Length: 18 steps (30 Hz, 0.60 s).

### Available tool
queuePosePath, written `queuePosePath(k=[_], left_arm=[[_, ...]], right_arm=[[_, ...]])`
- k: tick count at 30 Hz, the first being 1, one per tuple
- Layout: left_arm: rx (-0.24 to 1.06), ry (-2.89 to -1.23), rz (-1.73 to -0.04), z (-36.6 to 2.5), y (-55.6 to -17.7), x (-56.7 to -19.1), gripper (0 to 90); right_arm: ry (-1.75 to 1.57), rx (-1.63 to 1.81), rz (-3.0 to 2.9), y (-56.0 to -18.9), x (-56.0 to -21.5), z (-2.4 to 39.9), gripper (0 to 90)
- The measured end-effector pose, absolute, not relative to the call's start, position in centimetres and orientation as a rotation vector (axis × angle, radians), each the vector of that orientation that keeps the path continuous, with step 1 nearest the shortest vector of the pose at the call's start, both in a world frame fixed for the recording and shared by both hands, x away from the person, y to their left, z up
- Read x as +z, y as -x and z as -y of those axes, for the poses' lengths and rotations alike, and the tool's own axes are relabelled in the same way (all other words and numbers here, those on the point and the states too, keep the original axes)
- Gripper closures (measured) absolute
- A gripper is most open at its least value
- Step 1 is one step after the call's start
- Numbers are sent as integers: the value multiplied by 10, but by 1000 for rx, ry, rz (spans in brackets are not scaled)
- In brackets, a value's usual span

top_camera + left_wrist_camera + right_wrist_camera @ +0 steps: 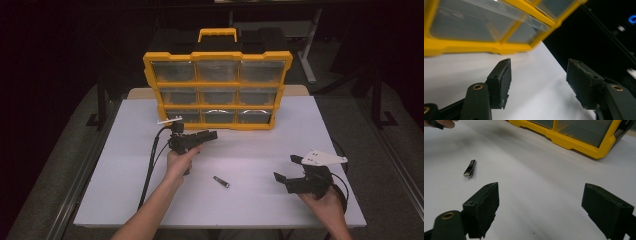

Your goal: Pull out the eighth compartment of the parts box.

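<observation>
Left gripper (pixel 212 135) sits just in front of the yellow drawer cabinet (pixel 218 56), aimed at the bottom row of clear drawers, near the bottom-left drawer (pixel 176 116). Fingers (pixel 500 80) apart, nothing between them; in the left gripper view the cabinet frame and drawer fronts hang close above the tips. Judged step: reaching for a bottom drawer to pull it open.

Right gripper (pixel 289 169) rests at about 4 o'clock on the tabletop (pixel 125 165), fingers (pixel 484 202) wide apart, empty, well clear of the cabinet.

Small metal nail clipper (pixel 221 182) lies flat on the tabletop between the two hands, at roughly 6 o'clock from the cabinet, nearer the person's edge; likely what goes in the drawer.

To do it well:
- line the left fingers up with the drawer's front lip, not the yellow frame
- grip squarely before pulling, clear plastic looks slippery
- pull straight toward 6 o'clock, slowly, so the upright cabinet does not tip or slide
- right gripper could brace the cabinet or go for the clipper

Drawer handle shape hard to tell.
</observation>
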<state>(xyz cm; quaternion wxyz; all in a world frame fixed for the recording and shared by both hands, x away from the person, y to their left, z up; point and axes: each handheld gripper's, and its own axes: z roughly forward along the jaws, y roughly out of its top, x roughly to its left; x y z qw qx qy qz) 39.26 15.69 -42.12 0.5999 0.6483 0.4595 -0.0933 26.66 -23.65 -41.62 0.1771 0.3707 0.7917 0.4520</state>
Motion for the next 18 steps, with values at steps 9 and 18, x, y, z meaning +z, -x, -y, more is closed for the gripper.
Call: queuePosePath(k=[9,18], left_arm=[[-262,-1285,-1219,-154,-421,-442,453],[-217,-1187,-1251,-139,-435,-450,605]], right_arm=[[-1048,1281,-2254,-266,-418,236,137],[-1037,1281,-2275,-268,-422,235,137]])
